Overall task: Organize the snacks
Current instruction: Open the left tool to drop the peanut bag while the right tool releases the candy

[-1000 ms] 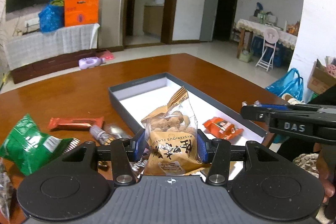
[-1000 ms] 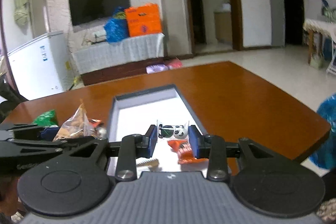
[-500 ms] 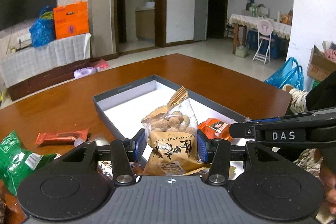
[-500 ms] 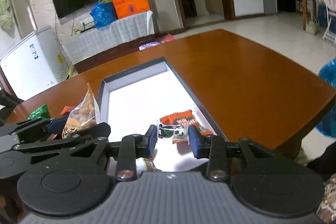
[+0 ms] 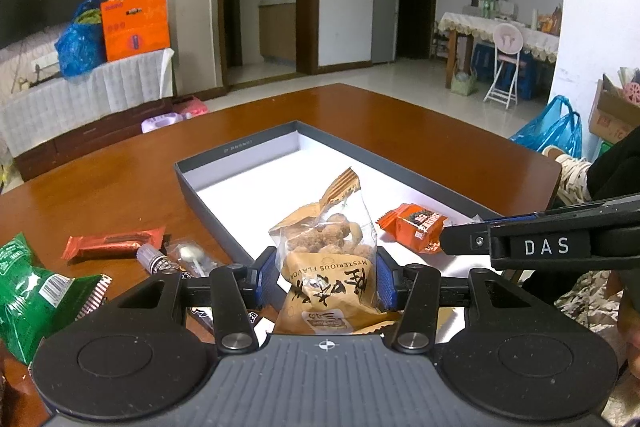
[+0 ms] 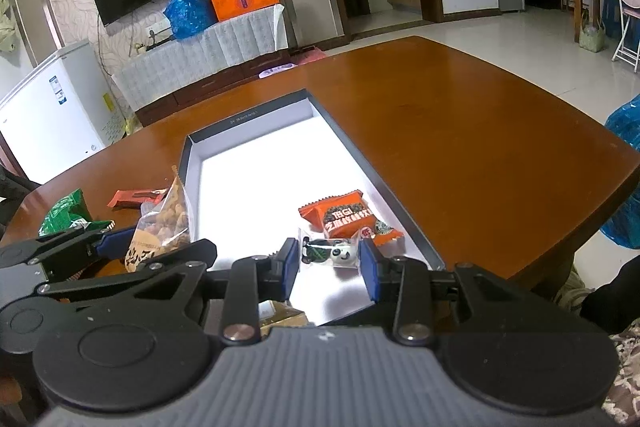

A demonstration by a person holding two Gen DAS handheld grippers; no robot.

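Observation:
A dark grey box (image 5: 236, 147) with a white floor lies open on the wooden table. My left gripper (image 5: 326, 279) is shut on a tan bag of brown snack balls (image 5: 328, 247), held upright over the box's near left rim. My right gripper (image 6: 330, 267) is shut on a small clear-wrapped panda candy (image 6: 336, 253), just above the box's near right end. An orange packet (image 6: 344, 217) lies in the box right behind the candy. The tan bag (image 6: 160, 231) also shows in the right wrist view, at the box's (image 6: 248, 117) left wall.
Left of the box lie a green bag (image 5: 28, 279), a red bar (image 5: 114, 241) and a few small wrapped sweets (image 5: 188, 259). A gold wrapper (image 6: 280, 315) sits at the box's near end. The table edge (image 6: 580, 227) runs close on the right.
Both grippers have sunk a little and come closer over the box's near end, each still holding its snack. The panda candy now hangs right in front of the orange packet.

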